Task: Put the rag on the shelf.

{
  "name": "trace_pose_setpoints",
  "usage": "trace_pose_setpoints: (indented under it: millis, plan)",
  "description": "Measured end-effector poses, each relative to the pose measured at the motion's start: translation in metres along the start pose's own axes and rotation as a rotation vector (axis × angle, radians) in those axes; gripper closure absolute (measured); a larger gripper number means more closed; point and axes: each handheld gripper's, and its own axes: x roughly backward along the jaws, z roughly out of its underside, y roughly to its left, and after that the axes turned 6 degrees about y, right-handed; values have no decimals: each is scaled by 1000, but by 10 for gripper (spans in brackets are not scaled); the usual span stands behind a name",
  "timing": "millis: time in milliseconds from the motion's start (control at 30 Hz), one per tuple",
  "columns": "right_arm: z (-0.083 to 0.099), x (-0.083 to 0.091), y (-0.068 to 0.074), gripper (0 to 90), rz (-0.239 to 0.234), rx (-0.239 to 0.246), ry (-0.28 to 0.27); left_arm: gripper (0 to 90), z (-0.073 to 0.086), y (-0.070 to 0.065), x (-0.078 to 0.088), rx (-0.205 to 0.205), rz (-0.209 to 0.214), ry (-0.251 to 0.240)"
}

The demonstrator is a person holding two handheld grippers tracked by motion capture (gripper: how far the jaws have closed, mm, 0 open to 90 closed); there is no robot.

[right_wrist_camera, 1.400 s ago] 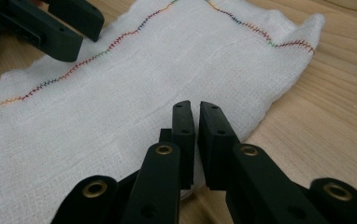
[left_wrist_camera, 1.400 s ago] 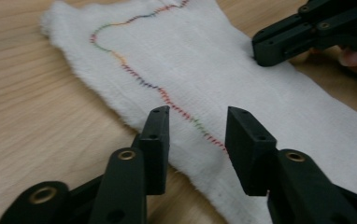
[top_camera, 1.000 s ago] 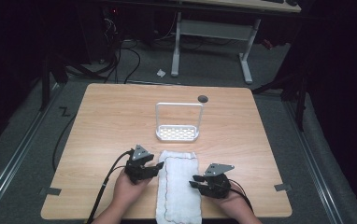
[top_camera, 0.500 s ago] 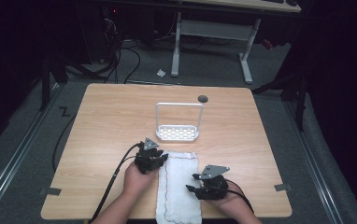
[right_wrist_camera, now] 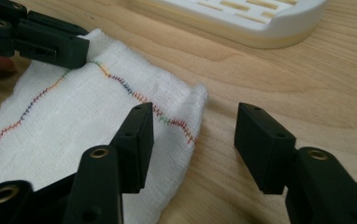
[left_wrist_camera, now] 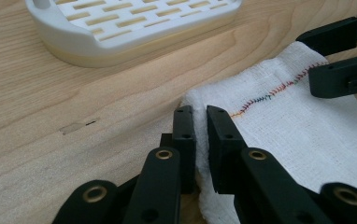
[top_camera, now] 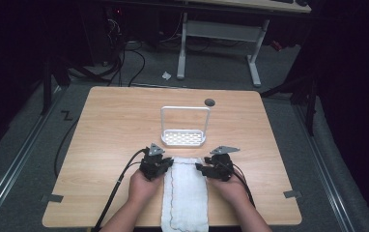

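A white cloth point(top_camera: 185, 193) with multicoloured stitching lies lengthwise on the wooden table point(top_camera: 115, 125), running off its near edge. My left gripper point(top_camera: 165, 164) is at the cloth's far left corner. In the left gripper view its jaws point(left_wrist_camera: 201, 126) are shut on the cloth point(left_wrist_camera: 298, 116) at that corner's edge. My right gripper point(top_camera: 199, 167) is at the far right corner. In the right gripper view it stands open point(right_wrist_camera: 193, 135), one jaw over the cloth point(right_wrist_camera: 74, 116) and the other over bare wood.
A white slotted rack point(top_camera: 183, 137) with an upright wire frame stands just beyond the cloth, close to both grippers. A small dark round spot point(top_camera: 209, 102) sits near the table's far edge. Cables trail from both grippers toward the near edge.
Both hands have moved forward along the cloth's sides to its far corners, the right one farther. The cloth has stayed flat.
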Motion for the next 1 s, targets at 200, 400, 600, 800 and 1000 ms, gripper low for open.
trace_pose_setpoints:
  millis: [200,400,600,800,1000]
  plan:
    - [0,-3,8,661,29,31,-3,827,0,1,0,8,7,0]
    - [3,-4,9,792,10,25,-14,813,0,-2,1,-20,-15,1]
    - [5,-5,5,850,-44,11,-31,821,1,-1,1,-11,-1,2]
    - [5,0,10,861,-14,48,-47,838,1,2,2,5,31,5]
    - [4,16,21,861,24,89,-121,841,3,-1,17,59,86,-107]
